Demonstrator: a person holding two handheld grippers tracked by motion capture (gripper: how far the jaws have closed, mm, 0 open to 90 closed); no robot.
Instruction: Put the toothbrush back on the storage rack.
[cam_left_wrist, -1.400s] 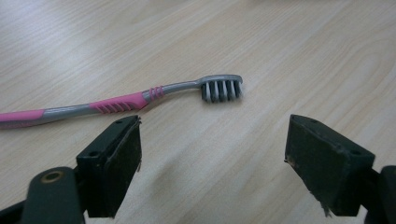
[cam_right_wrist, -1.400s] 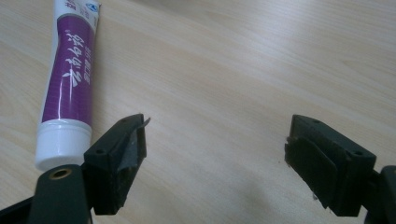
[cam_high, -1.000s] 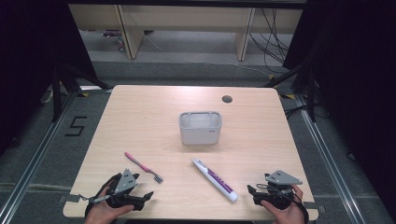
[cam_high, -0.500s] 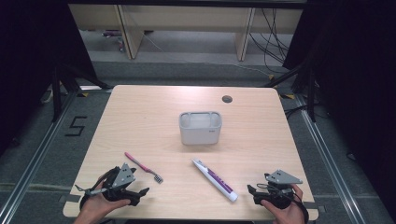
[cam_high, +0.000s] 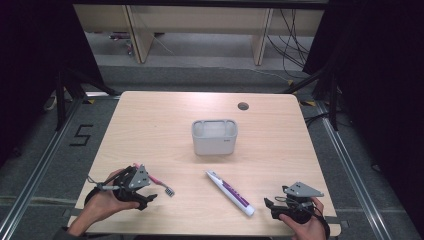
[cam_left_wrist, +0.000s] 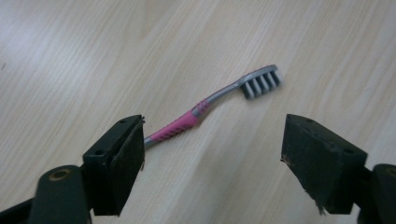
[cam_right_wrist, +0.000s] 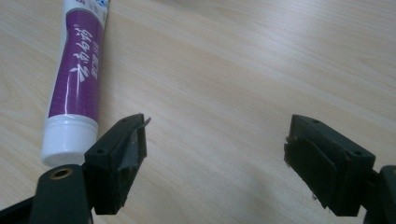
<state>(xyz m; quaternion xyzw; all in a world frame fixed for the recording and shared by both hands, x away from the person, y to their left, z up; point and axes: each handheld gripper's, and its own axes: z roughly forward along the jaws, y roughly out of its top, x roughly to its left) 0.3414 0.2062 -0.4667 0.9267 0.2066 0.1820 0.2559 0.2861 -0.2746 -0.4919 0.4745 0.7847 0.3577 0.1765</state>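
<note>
- While my left gripper (cam_high: 145, 197) hovers near the table's near-left corner, its jaws stand wide with nothing pressed between them; they have just been closing a little.
- In the left gripper view the pink toothbrush (cam_left_wrist: 212, 105) lies flat on the wood just ahead of my left gripper (cam_left_wrist: 212, 163), its handle end slipping behind one jaw, its bristle head pointing away.
- From above, the toothbrush (cam_high: 162, 184) runs slantwise out from under that gripper, head toward the table's middle.
- The table (cam_high: 150, 130) has bare wood beyond the brush; the near edge is just behind my hand.
- A grey-white container (cam_high: 214, 136) stands at the centre, well apart from the brush.
- The toothpaste tube (cam_high: 231, 192) lies slantwise between my two grippers, touching neither.
- My right gripper (cam_high: 272, 207) rests by the near-right corner, jaws wide and empty; in its own view the tube's cap (cam_right_wrist: 69, 140) lies just beside one jaw.
- A small dark hole (cam_high: 243, 106) sits near the far edge.
</note>
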